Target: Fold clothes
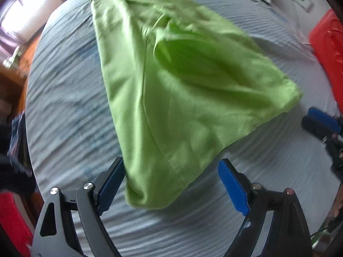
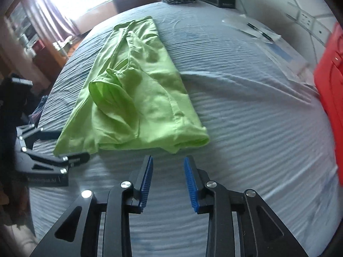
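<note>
Left gripper [image 1: 171, 184], jaws spread empty, straddles the green garment [image 1: 171, 85] corner: pinch every layer before lifting.

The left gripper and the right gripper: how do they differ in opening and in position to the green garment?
1. The left gripper has its fingers spread wide; the right gripper has its fingers open too, but closer together.
2. The near corner of the green garment lies between the left gripper's fingers; the right gripper stands short of the garment's folded edge, over the bare grey sheet.
Both have blue ribbed pads, and neither holds the cloth.
</note>
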Action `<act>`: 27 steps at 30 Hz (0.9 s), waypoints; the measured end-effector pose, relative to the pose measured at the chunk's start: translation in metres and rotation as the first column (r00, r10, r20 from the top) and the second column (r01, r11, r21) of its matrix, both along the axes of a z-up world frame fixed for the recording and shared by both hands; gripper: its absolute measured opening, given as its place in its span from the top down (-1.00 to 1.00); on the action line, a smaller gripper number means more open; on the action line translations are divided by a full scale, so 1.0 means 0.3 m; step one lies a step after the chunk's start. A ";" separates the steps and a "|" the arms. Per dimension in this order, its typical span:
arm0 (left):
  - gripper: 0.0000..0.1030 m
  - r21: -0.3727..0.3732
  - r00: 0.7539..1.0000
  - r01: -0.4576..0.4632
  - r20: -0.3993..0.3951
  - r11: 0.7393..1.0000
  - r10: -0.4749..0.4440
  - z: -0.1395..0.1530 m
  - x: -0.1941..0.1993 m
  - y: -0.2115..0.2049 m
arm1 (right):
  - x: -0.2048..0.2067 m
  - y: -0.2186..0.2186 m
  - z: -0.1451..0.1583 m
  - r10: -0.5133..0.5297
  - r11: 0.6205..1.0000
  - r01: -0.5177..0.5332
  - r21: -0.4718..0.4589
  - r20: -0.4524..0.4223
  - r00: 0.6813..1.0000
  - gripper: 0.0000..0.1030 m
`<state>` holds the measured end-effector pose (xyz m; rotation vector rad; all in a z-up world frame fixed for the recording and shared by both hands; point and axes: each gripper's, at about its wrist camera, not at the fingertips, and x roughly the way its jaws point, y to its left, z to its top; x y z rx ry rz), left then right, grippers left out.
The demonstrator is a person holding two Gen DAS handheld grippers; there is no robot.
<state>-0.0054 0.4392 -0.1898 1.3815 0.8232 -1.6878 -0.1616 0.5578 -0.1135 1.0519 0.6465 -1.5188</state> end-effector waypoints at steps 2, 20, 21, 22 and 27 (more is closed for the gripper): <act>-0.94 -0.024 1.000 -0.028 0.011 0.999 0.028 -0.008 -0.007 0.004 | -0.022 -0.019 -0.010 0.031 1.000 -0.031 -0.005 -0.002 1.000 0.40; -0.68 -0.027 0.998 -0.060 -0.014 0.998 0.059 -0.002 -0.069 0.023 | -0.060 -0.102 -0.060 0.226 0.974 -0.224 0.034 -0.078 0.971 0.27; -0.68 -0.029 0.999 -0.049 -0.017 0.998 0.049 -0.005 -0.083 0.028 | -0.057 -0.104 -0.060 0.233 0.972 -0.231 0.039 -0.092 0.968 0.27; -0.69 -0.027 0.999 -0.051 -0.015 0.998 0.050 -0.013 -0.089 0.031 | -0.057 -0.101 -0.056 0.238 0.971 -0.235 0.041 -0.106 0.966 0.27; -0.78 -0.044 0.997 -0.066 -0.035 0.997 0.065 -0.019 -0.094 0.040 | -0.080 -0.089 -0.043 0.239 0.971 -0.239 0.011 -0.131 0.962 0.02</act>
